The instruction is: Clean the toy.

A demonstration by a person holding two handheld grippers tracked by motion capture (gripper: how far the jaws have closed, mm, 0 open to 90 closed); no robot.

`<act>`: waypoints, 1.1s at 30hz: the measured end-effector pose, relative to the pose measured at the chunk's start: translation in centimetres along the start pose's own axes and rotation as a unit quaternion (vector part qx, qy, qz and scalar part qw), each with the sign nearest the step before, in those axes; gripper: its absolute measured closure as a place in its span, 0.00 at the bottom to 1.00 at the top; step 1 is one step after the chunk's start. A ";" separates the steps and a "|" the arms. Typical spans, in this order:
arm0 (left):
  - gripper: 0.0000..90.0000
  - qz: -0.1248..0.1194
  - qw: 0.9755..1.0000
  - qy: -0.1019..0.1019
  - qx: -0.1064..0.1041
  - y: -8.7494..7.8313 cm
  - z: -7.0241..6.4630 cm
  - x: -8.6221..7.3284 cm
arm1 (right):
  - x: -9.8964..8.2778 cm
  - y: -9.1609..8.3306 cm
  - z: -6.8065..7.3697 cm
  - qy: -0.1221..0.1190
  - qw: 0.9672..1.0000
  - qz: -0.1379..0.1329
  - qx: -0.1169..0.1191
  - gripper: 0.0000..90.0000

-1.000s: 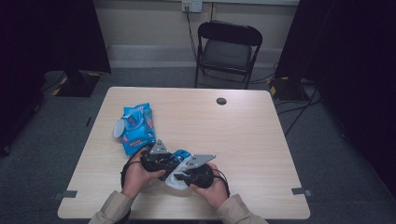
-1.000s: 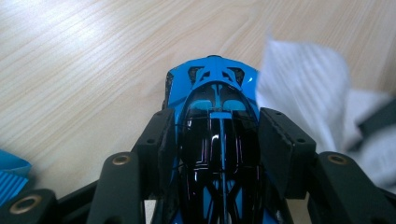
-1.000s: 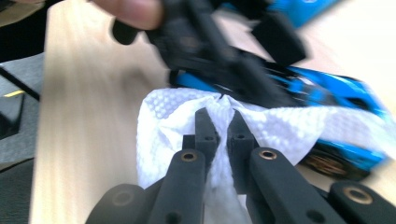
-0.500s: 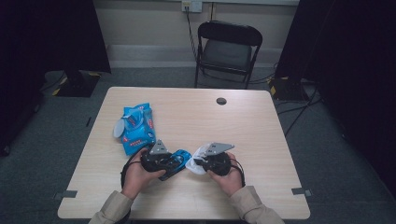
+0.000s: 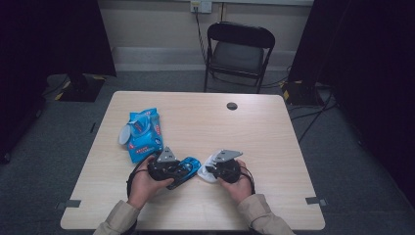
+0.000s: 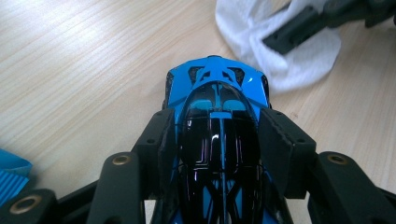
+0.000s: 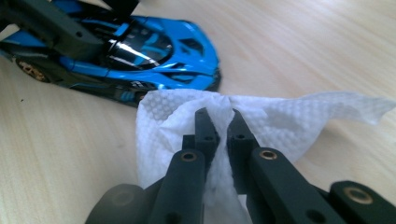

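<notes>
l gripper (image 5: 183,169) clamped on the car (image 6: 218,116), jaws on both flanks just behind the cabin; blue toy w/ black roof, nose pointing away from the l gripper view's camera. in the high view the car (image 5: 188,165) sits low on the table (image 5: 274,147), near the front edge, centre-left; can't tell if its wheels touch the wood.

r gripper (image 7: 218,122) has jaws pinched together on a white wipe (image 7: 280,123), cloth bunched between the tips, loose flap trailing off to one side. wipe (image 6: 261,32) lies just beside the car's nose; touching or a hair apart, can't tell. in the high view r gripper (image 5: 211,169) is right next to the car, wipe (image 5: 208,176) under it.

blue wipes pack (image 5: 142,134) lies farther back on the left, flap lid up, apart from both hands.

step in hand, as i read it: wiping the car. car held firm, wipe already gripped & brought up to the front end; looks like the start of a pass or between passes.

next move prob: r hand drags the wipe over hood & roof. needs l grip kept steady so the car doesn't twist, wipe pressed flat not just w/ hard jaw tips on the paint, & r jaws steering clear of l jaws since those cover the flanks. risk: thin wipe slipping out of the pinch.
</notes>
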State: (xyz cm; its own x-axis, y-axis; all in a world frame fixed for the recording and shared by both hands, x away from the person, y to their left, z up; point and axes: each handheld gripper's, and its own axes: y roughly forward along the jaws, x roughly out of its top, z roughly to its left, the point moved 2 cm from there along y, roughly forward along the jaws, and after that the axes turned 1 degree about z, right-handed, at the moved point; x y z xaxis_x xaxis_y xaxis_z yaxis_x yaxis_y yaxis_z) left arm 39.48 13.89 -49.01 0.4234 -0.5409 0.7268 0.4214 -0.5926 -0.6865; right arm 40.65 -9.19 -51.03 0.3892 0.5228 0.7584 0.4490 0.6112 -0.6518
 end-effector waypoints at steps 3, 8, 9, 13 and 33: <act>0.53 0.000 1.000 0.000 0.000 0.0 0.0 0.0 | 0.1 0.6 0.9 -0.011 1.000 0.008 0.004 0.96; 0.53 0.001 1.000 0.000 0.000 -0.1 0.0 0.0 | 0.2 0.7 1.4 -0.010 1.000 0.009 0.008 0.96; 0.53 0.001 1.000 0.000 0.001 0.0 0.0 0.0 | 0.1 0.7 1.4 -0.009 1.000 0.010 0.010 0.96; 0.53 0.001 1.000 0.001 0.001 0.0 -0.1 0.0 | -0.1 0.6 1.5 -0.004 1.000 0.005 0.017 0.96; 0.53 0.003 1.000 0.002 0.003 -0.1 -0.1 0.0 | 1.4 2.3 7.0 -0.053 0.995 0.008 0.086 0.96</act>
State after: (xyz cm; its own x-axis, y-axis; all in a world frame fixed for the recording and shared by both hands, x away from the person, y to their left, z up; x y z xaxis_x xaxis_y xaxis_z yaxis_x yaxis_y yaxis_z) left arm 39.38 13.91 -48.96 0.4227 -0.5466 0.7229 0.4237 -0.5859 -0.6908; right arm 36.59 -2.86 -51.46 0.3043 0.5875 0.7498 0.2957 0.6900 -0.6607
